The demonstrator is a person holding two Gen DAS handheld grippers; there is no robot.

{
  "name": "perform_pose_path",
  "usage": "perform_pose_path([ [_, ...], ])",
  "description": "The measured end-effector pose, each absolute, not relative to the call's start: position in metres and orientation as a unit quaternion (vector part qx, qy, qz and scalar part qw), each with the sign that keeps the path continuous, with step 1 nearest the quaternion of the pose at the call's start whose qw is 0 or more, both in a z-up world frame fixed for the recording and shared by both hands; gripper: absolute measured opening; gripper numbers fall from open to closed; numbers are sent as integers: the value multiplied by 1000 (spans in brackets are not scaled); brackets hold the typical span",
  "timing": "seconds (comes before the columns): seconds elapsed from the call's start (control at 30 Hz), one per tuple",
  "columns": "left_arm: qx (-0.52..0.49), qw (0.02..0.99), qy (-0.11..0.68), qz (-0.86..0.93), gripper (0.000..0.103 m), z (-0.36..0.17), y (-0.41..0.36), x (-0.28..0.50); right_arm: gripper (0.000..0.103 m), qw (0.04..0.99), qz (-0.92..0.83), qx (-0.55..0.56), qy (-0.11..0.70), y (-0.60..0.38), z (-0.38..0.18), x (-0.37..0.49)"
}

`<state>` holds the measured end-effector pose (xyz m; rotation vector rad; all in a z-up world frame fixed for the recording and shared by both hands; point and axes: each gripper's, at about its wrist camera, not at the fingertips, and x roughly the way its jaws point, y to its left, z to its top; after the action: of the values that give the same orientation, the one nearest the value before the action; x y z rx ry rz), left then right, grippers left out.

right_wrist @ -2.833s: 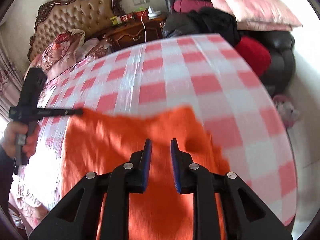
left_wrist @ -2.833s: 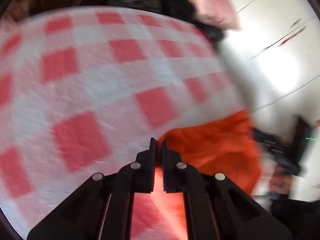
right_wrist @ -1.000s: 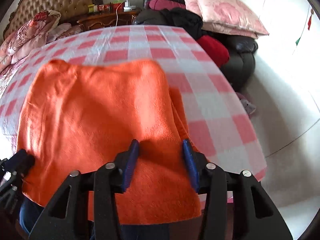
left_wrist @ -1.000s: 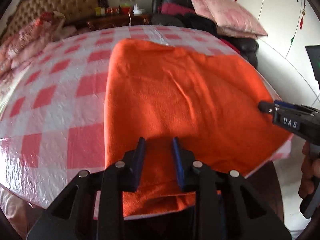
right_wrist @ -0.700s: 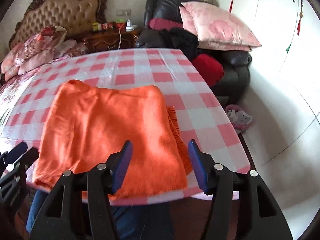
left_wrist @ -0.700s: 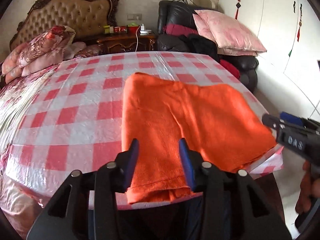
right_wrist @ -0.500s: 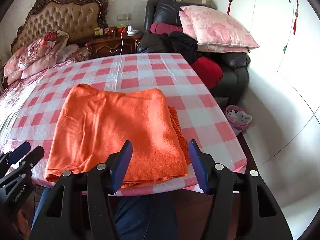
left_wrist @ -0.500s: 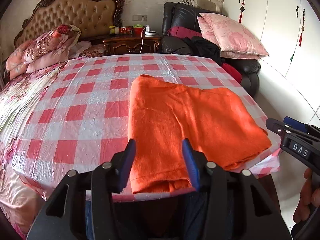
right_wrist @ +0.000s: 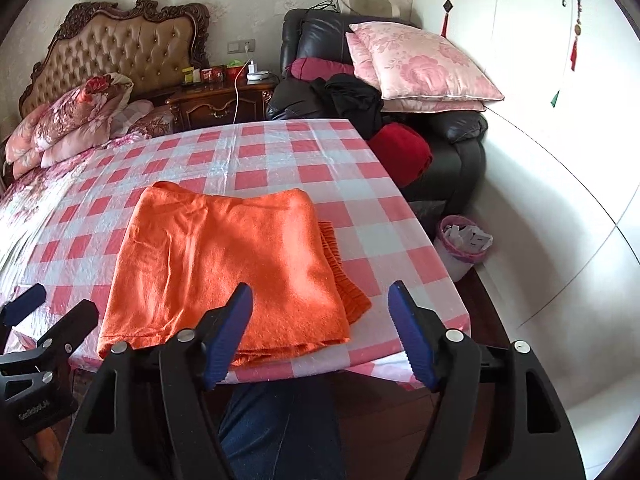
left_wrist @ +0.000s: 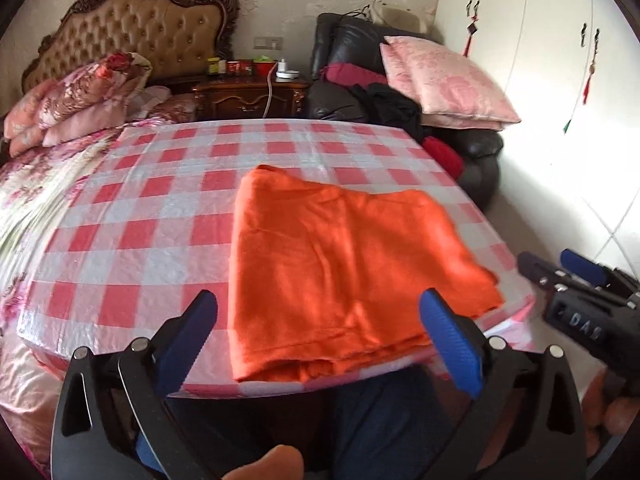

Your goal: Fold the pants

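The orange pants [left_wrist: 340, 264] lie folded in a flat rectangle on the red-and-white checked table [left_wrist: 140, 216], near its front edge. In the right wrist view the pants [right_wrist: 224, 264] show a ribbed waistband sticking out at their right side. My left gripper [left_wrist: 320, 320] is open and empty, held back from the table's front edge, above the person's lap. My right gripper [right_wrist: 320, 320] is open and empty too, also off the front edge. Each gripper shows at the side of the other's view, the right one [left_wrist: 560, 276] and the left one [right_wrist: 44, 316].
A bed with floral bedding [left_wrist: 60, 100] lies to the left. A dark nightstand [left_wrist: 248, 96] and a black leather chair with pink pillows [right_wrist: 420, 64] stand behind the table. A small pink waste bin [right_wrist: 464, 244] sits on the floor at the right.
Both grippers let go of the pants, opened wide and drew back from the table towards the person. The pants stay folded on the table.
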<state>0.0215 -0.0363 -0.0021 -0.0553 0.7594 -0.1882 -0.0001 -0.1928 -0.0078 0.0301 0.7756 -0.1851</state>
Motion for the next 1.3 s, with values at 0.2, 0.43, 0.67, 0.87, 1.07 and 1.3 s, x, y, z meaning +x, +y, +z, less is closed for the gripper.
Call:
perform_pose_path([
  [0.2, -29, 926, 369, -79, 101, -1, -41, 20, 73, 920, -81, 31, 383, -202, -14, -2],
  [0.43, -18, 905, 423, -49, 101, -65, -18, 48, 73, 909, -50, 45, 412, -224, -70, 34],
  [0.67, 9, 895, 444, -47, 101, -97, -15, 57, 72, 884, -24, 87, 458, -253, -112, 61],
  [0.87, -15, 916, 381, -126, 101, -70, -22, 40, 59, 889, 23, 136, 437, -271, -81, 62],
  [1.07, 112, 907, 299, -275, 81, -59, -111, -1, 52, 866, 135, 142, 459, -271, -52, 127],
  [1.3, 219, 888, 251, -317, 53, -94, -190, -7, 52, 841, 149, 87, 513, -257, -69, 181],
])
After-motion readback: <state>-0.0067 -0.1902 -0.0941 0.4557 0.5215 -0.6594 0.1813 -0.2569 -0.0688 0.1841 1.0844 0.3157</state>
